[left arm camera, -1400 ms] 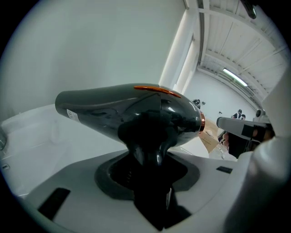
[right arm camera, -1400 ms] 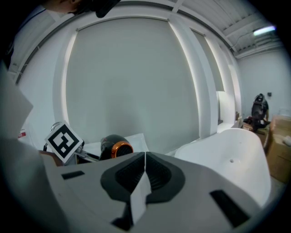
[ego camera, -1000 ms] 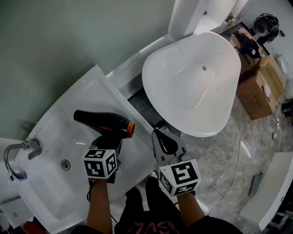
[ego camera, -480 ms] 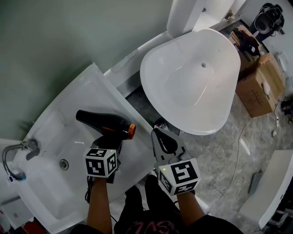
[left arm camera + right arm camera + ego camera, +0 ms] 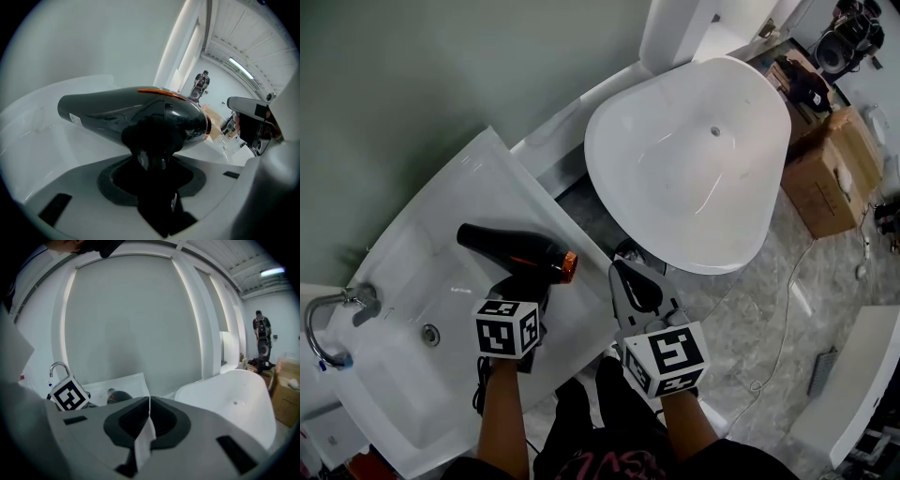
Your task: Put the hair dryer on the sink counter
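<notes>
A black hair dryer (image 5: pixel 514 251) with an orange ring at its rear end hangs over the right part of the white sink counter (image 5: pixel 473 178). My left gripper (image 5: pixel 521 292) is shut on its black handle, and the barrel (image 5: pixel 136 115) lies crosswise above the jaws, nozzle to the left. I cannot tell whether it touches the counter. My right gripper (image 5: pixel 630 281) hovers beside the counter's right edge, over the floor, with its jaws shut on nothing. In the right gripper view the jaws (image 5: pixel 149 401) meet in a thin line.
The basin's drain (image 5: pixel 431 334) and a chrome faucet (image 5: pixel 328 323) lie at the left. A large white bathtub (image 5: pixel 689 164) fills the upper right. Cardboard boxes (image 5: pixel 830 173) stand on the marble floor beyond it. A grey wall runs behind the counter.
The hair dryer and my left gripper have shifted slightly up and to the right over the counter. The right gripper has barely moved.
</notes>
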The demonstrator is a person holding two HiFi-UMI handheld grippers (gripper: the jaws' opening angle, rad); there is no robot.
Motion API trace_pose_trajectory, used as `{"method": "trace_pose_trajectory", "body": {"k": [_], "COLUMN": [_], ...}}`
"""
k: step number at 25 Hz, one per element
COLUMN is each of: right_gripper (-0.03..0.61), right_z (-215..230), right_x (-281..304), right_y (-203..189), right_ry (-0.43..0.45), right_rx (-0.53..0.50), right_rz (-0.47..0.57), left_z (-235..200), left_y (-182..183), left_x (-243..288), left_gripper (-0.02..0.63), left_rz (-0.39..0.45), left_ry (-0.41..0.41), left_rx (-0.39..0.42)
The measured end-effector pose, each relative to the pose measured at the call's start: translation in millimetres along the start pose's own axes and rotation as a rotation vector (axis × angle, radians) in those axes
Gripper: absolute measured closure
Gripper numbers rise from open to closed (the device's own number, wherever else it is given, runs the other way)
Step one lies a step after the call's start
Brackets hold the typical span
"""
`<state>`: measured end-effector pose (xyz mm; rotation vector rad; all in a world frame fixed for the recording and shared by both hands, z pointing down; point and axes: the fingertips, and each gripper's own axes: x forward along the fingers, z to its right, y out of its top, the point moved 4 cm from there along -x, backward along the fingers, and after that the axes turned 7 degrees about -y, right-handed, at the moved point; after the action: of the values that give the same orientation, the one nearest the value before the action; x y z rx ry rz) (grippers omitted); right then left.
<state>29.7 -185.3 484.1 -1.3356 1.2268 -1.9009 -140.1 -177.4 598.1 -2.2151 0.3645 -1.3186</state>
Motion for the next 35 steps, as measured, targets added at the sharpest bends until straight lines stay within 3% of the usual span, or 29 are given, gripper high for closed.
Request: {"method": "trace_pose_trajectory", "body": {"k": [9, 21, 26, 35], "right_gripper": [0.557, 0.557, 0.557, 0.557], "right_z": [0, 2, 2, 0], "right_x": [-3, -5, -6, -14], "right_y": [-1, -2, 0, 6], "right_ry": [-0.001, -0.002, 0.000, 0.007], "right_rx": [0.004, 0.006, 0.006, 0.008], "right_rz": [-0.004, -0.009, -0.003, 0.014], "left_z": [4, 13, 10, 12], "left_y": [-2, -3, -4, -6], "left_x": [1, 5, 1, -18], "left_gripper": [0.443, 0.373, 0.362, 0.362], "left_rz": [-0.035, -0.058, -0.077, -0.051], "left_ry": [-0.001, -0.003, 0.039, 0.055], "left_rx": [0.041, 0.085, 0.106, 0.080]}}
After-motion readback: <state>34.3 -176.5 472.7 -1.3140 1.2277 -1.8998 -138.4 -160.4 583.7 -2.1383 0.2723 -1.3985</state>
